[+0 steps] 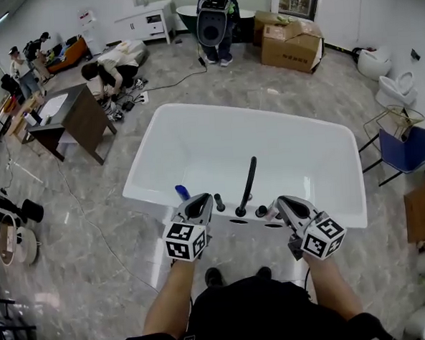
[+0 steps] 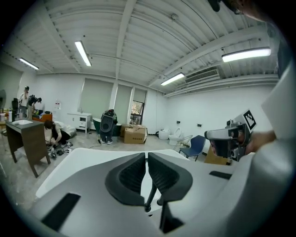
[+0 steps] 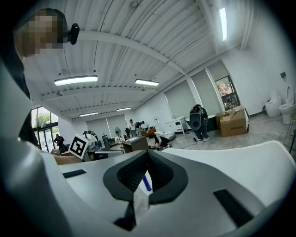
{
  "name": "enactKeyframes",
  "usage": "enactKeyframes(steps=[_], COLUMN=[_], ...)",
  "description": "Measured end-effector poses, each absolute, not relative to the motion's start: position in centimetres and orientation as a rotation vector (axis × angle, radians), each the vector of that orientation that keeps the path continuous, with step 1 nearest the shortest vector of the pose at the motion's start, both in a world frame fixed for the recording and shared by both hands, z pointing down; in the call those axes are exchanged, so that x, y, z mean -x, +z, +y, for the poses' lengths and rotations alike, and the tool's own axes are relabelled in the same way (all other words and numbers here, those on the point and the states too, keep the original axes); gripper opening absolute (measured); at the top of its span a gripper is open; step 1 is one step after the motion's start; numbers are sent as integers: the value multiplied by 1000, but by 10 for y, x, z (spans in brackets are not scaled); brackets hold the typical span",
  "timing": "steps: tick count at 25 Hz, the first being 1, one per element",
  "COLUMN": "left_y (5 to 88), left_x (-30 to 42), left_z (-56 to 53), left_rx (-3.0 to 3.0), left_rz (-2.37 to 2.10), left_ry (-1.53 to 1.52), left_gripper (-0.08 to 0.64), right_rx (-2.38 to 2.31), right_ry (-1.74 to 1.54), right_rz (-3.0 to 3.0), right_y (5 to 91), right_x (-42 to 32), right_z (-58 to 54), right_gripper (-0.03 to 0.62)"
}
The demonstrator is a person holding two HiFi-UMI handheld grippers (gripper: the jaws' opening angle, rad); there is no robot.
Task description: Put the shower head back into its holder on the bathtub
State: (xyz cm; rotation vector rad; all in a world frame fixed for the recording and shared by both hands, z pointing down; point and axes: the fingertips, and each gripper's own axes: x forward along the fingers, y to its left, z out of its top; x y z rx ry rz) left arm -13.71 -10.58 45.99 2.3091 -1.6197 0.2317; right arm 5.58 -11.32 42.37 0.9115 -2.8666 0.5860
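A slim black shower head [image 1: 248,186] stands tilted at the middle of the near rim of a white bathtub [image 1: 196,141]. Its foot rests in a black fitting [image 1: 240,213] that appears to be the holder, with small black knobs [image 1: 219,201] on either side. At about 8 o'clock from it, close but not touching, the left hand-held gripper [image 1: 201,200] has its jaws together on nothing. At about 4 o'clock, the right hand-held gripper [image 1: 280,202] is also closed; a pale sliver shows below its pads, too unclear to name. A small blue object [image 1: 181,192] sits on the rim at 9 o'clock. The placing step looks finished; next would be checking the head sits firmly, then drawing both hands clear.
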Motion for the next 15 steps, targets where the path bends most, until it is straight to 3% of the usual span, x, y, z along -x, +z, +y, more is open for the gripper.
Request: enactKeyframes(steps=[8,15], left_y=[417,371], left_x=[96,101], left_z=[-116,-129], left_rx=[-2316,-2427], left_rz=[-1730,-1750], left_ry=[206,168], left_gripper=[15,15], right_rx=[-797,-912], right_ry=[502,423], right_rz=[-2959,-3041], right_y=[401,354], right_x=[-83,-85], right_z=[-118,-141], right_gripper=[15,15])
